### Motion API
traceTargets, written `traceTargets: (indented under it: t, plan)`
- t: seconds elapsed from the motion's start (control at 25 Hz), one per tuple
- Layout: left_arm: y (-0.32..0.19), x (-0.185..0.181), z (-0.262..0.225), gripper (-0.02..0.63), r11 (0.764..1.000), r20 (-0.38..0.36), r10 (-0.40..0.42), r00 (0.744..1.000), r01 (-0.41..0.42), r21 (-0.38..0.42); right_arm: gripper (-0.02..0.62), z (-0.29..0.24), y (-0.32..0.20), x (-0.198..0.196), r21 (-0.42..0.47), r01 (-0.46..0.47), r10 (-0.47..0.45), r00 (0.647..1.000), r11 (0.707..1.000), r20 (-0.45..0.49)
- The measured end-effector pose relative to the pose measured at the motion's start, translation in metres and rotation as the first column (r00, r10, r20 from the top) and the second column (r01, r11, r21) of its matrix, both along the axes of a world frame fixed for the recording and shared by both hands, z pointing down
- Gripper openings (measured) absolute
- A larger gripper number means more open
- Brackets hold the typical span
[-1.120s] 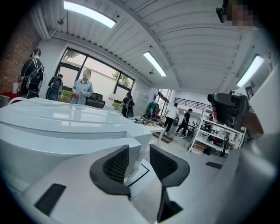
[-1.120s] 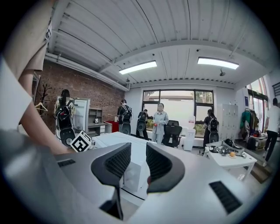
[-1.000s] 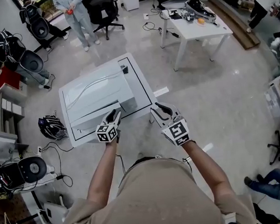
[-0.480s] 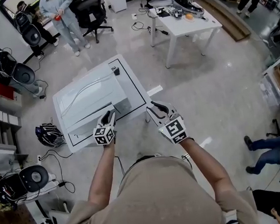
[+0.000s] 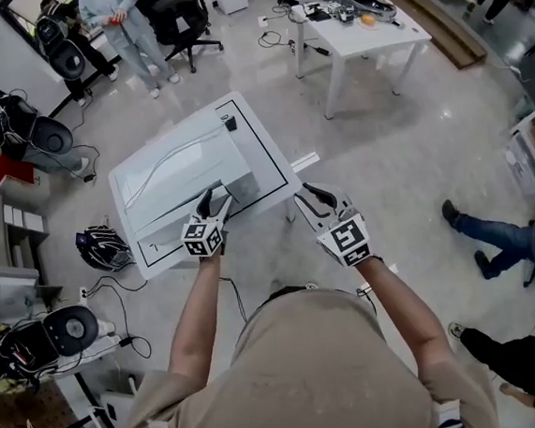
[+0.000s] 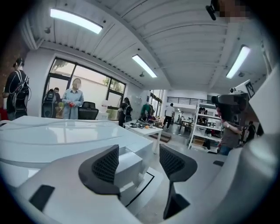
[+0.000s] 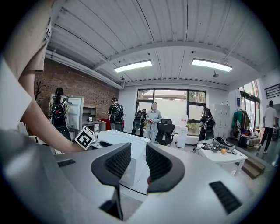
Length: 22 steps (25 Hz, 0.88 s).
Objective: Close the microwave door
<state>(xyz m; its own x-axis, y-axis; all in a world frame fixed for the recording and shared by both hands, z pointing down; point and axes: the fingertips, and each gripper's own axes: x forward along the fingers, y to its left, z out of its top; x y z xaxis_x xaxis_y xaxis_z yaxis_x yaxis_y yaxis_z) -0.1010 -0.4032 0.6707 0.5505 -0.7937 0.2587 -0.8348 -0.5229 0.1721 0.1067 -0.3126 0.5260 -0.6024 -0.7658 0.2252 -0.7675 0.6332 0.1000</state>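
Note:
The white microwave (image 5: 181, 174) sits on a low white table (image 5: 269, 156) marked with a black line. My left gripper (image 5: 213, 202) is at its near right corner. Its jaws have just been opening and now stand open. In the left gripper view (image 6: 139, 162) the microwave's white corner edge (image 6: 129, 165) lies between the pads without being pressed. Whether the door is fully closed I cannot tell. My right gripper (image 5: 315, 197) hovers off the table's right edge above the floor, open with nothing between its fingers (image 7: 138, 162).
A small black object (image 5: 230, 123) lies at the table's far corner. On the floor to the left lies a black bag (image 5: 101, 247). At the back are a white desk (image 5: 363, 32), an office chair (image 5: 173, 15) and standing people (image 5: 122, 25). Someone's legs (image 5: 481, 231) are at the right.
My left gripper's jaws, shut on the microwave's corner in the earlier frames, have spread apart. The right gripper has shifted a little to the right.

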Motion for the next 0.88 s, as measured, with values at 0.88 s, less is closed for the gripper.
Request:
traceTargets:
  t: [0.88]
  plan:
    - [0.046,0.030,0.024,0.324,0.969,0.221,0.207,0.953,-0.230,0.085,0.112,0.031,0.022,-0.017,-0.061,0.043,-0.045,0.999,0.997,-0.029]
